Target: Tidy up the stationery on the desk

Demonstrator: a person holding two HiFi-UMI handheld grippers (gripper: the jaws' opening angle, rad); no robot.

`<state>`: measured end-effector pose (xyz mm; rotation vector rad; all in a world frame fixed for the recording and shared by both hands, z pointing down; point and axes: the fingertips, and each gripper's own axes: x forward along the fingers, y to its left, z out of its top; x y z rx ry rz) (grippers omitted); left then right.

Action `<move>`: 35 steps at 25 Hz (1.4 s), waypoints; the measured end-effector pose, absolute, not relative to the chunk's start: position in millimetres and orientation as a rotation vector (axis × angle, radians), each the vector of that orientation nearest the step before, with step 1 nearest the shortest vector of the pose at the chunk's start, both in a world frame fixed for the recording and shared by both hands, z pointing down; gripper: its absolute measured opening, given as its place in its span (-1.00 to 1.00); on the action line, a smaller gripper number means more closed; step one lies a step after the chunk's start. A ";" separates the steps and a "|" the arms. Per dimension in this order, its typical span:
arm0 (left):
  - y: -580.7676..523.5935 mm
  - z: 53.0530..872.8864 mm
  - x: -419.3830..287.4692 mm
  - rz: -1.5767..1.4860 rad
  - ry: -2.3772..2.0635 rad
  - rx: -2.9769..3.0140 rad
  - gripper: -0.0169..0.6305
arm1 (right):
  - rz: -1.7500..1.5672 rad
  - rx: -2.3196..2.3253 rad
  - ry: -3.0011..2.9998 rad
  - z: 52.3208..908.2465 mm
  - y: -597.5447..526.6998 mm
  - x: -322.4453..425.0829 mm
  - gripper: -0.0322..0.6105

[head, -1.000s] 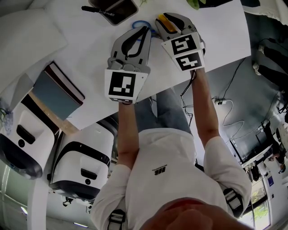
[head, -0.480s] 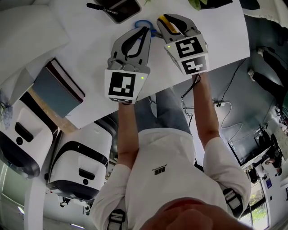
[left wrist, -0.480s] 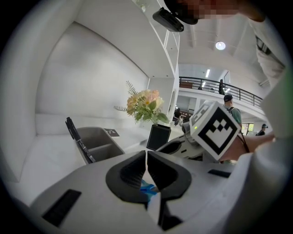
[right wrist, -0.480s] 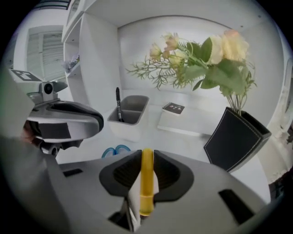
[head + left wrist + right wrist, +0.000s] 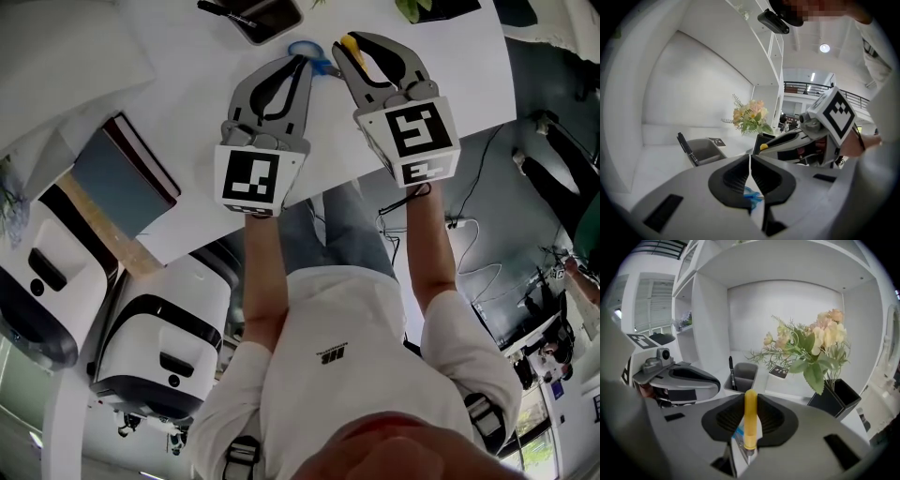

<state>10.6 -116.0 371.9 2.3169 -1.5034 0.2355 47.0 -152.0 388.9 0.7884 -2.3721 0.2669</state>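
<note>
The desk (image 5: 187, 103) is smooth, matt white. The tray (image 5: 746, 376) on it looks like matt grey plastic, and the pen (image 5: 731, 373) leaning in it is glossy black. Near the tray, the left gripper (image 5: 750, 161) and the right gripper (image 5: 750, 401) have matt grey plastic shells and black ribbed pads (image 5: 772, 416) that look rubbery. The tool (image 5: 750, 418) in the right gripper has a smooth, faintly glossy yellow plastic handle with a silvery, metal-looking end. Right of the tray, the vase (image 5: 841, 400) is matt black.

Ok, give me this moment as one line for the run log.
left gripper: jaws shut, above blue item | right gripper: shut on yellow-handled tool | grey tray: holds black pen
</note>
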 end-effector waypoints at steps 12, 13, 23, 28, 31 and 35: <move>-110.8 342.9 -23.4 0.195 -1.593 2.304 -0.95 | 0.231 0.816 -2.544 330.4 -155.9 12.3 -0.69; -111.1 341.4 -25.9 0.195 -1.599 2.303 -0.95 | 0.226 0.812 -2.554 328.3 -156.8 8.3 -0.69; -115.2 330.9 -49.2 0.186 -1.652 2.282 -0.95 | 0.226 0.818 -2.696 302.8 -175.4 -26.2 -0.69; -117.7 328.2 -55.3 0.182 -1.666 2.272 -0.95 | 0.227 0.828 -2.771 292.2 -185.7 -40.2 -0.69; -120.9 327.0 -56.7 0.184 -1.672 2.271 -0.95 | 0.214 0.839 -2.800 288.5 -194.9 -46.3 -0.69; -122.8 328.9 -58.5 0.188 -1.673 2.265 -0.95 | 0.202 0.851 -2.796 295.2 -203.9 -52.2 -0.69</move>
